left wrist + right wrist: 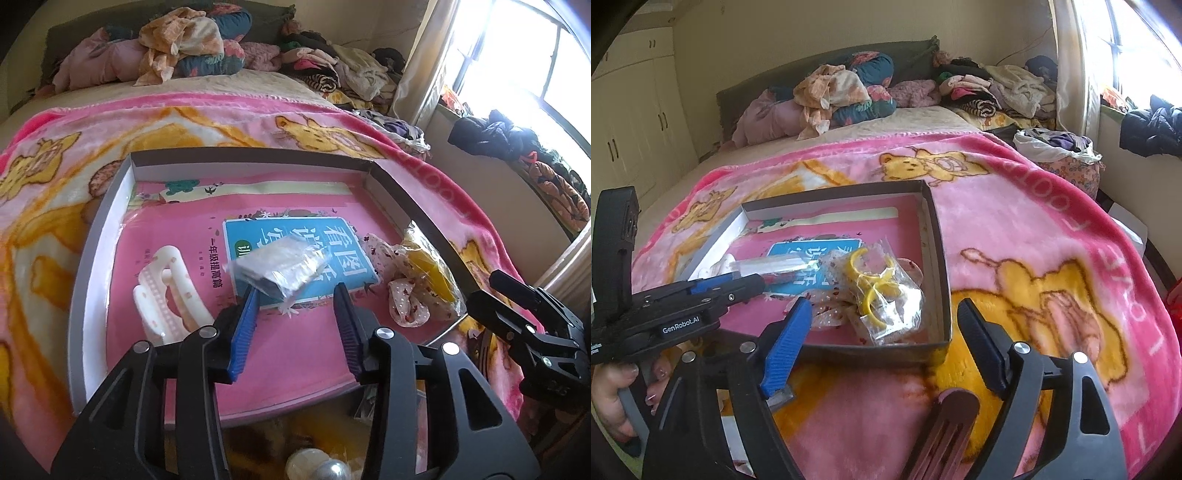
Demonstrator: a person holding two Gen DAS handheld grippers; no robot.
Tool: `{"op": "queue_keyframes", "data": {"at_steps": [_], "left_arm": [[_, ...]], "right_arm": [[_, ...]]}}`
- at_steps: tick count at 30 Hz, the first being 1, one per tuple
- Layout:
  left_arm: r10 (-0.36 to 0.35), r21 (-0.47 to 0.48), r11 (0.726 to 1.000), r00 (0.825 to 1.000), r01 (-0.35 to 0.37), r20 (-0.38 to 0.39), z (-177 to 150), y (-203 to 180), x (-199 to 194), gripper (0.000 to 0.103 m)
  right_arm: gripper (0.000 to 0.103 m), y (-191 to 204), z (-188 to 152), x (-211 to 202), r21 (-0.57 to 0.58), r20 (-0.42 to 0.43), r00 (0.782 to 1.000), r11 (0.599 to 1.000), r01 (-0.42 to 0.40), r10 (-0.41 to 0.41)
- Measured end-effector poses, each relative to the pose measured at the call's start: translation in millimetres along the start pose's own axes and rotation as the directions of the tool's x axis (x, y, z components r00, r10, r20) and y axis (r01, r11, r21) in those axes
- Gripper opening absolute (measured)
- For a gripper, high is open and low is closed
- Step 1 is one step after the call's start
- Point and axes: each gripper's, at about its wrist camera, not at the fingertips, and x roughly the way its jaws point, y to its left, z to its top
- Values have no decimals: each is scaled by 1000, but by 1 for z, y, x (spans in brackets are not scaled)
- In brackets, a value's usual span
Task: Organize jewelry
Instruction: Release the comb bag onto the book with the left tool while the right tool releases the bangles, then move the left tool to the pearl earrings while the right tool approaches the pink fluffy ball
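Observation:
A shallow cardboard box (255, 157) (940, 236) lies on the bed, with a pink book (295, 350) as its floor. In it lie a white hair claw (166, 291), a clear plastic packet (280, 264), a dotted fabric scrunchie (406, 299) and a bag of yellow hoops (882, 291). My left gripper (295, 291) is open over the box, its left fingertip touching the clear packet's near edge. My right gripper (882, 310) is open just in front of the box's near wall. A mauve comb-like clip (945, 435) lies on the blanket under it.
A pink cartoon blanket (1015, 229) covers the bed. Piles of clothes and pillows (849, 92) lie at the headboard. A window (535, 55) and sill with clothes are on the right. Wardrobe doors (631, 122) stand at the left.

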Motion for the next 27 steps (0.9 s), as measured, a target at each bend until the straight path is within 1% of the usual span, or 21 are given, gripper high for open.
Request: {"op": "queue_keyframes", "data": {"at_steps": [3,8,14,15,18,19,20,21,22,25,26,27], "left_arm": [[5,1,1000,1000,-5,9,0,-1,-4,39],[14,7,1000,999,-14,31,-4,-2,-15,45],[16,10,1000,998,-17,56,-8,-5,-28,56],[17,10,1000,998,-18,61,-8,-5,-30,59],[23,12,1000,996,-24,82,-9,-7,-39,60],[26,13,1000,996,-27,89,-10,-7,-42,62],[28,11,1000,995,-29,95,-11,-7,-45,64],[28,8,1000,995,-29,99,-11,-7,-47,77],[23,3,1000,994,-23,106,-12,-6,-50,84],[23,5,1000,992,-24,123,-15,-6,-59,85],[27,6,1000,991,-28,128,-16,-6,-62,87],[29,6,1000,991,-30,132,-17,-6,-64,91]], "right_arm": [[84,-1,-3,-8,6,16,1000,1000,2,-2],[86,-2,-6,-19,9,32,999,1000,7,-7],[88,-2,-12,-34,13,51,999,1000,4,-4],[88,-1,-12,-35,11,55,999,1000,4,-5],[89,1,-15,-43,8,67,998,1000,3,-4],[90,2,-15,-45,8,70,998,1000,3,-3],[90,2,-16,-47,6,73,997,1000,2,-2],[90,2,-17,-50,5,77,997,1000,1,-2],[90,3,-18,-52,4,81,997,1000,1,-2],[90,5,-19,-60,1,95,995,1000,-3,3],[90,5,-20,-62,1,99,995,1000,-4,4],[90,6,-21,-65,1,104,995,1000,-7,7]]}}
